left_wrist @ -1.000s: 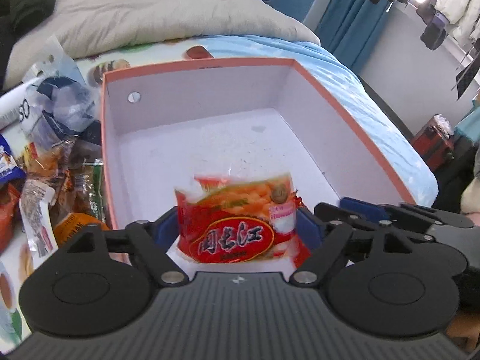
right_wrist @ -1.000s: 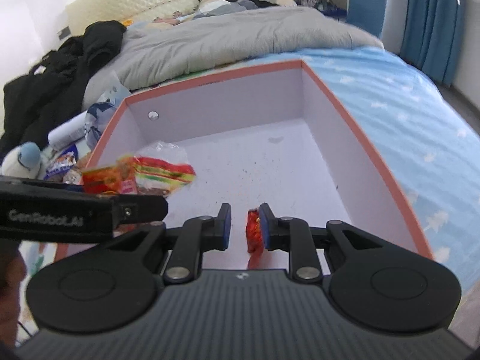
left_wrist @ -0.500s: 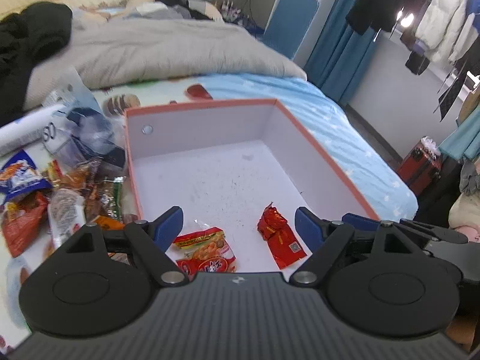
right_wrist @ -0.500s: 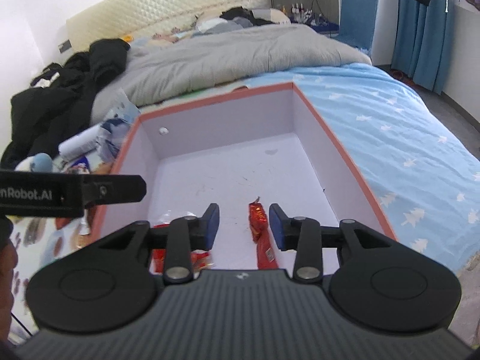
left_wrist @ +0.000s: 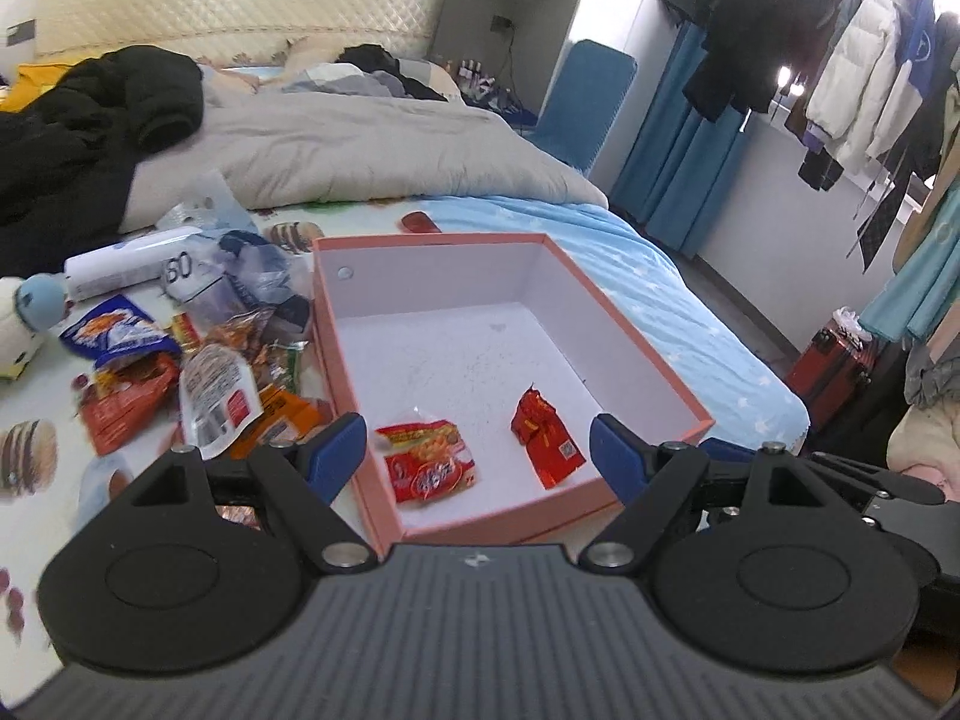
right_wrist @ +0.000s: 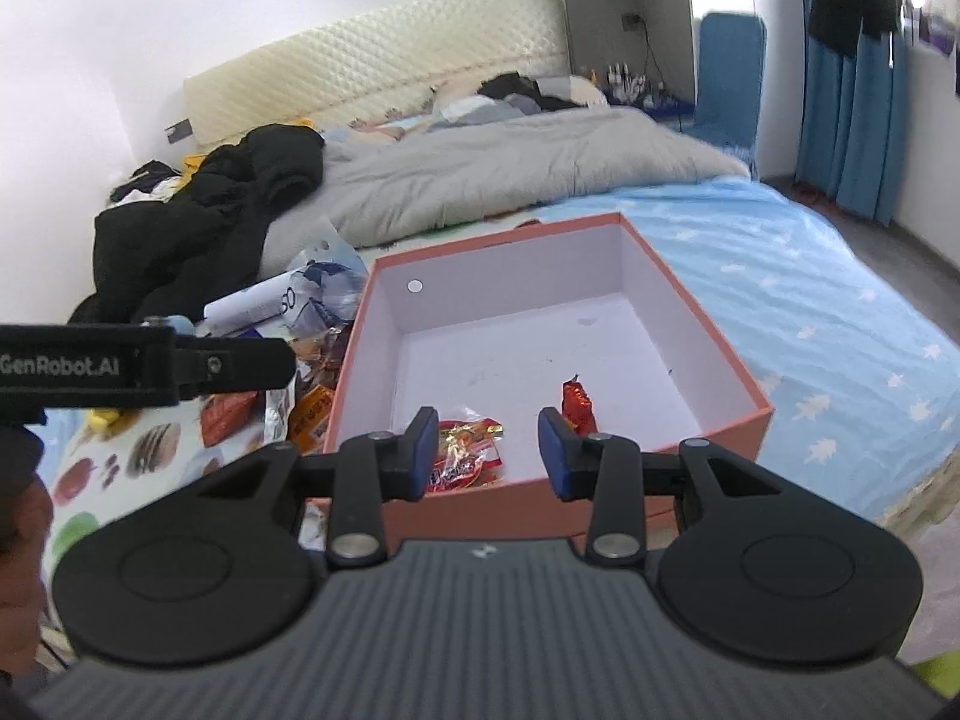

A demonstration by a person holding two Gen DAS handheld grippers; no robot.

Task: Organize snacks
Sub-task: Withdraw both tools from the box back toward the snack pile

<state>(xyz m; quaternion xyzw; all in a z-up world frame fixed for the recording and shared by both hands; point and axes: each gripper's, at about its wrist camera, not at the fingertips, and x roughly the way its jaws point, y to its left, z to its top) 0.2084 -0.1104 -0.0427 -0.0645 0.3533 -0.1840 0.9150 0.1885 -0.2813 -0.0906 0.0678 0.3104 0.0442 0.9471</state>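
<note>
Snack packets now lie loose in the pink box (left_wrist: 651, 354): the printed red-and-yellow bag (left_wrist: 427, 461) and red wrapper (left_wrist: 545, 437), a second ago in my tongs. Left gripper (left_wrist: 478, 453) gapes empty; right gripper (right_wrist: 487, 451), just opened, holds nothing. Beyond, the snack pile (left_wrist: 198, 372) on the bed awaits.

Two wrist cameras, both tilted down over the bed

Each looks along its own jaws toward 12 o'clock, from near the box's (left_wrist: 336, 324) closest edge; both share the box (right_wrist: 708, 324) and the snack pile (left_wrist: 198, 372) at 10 o'clock.
</note>
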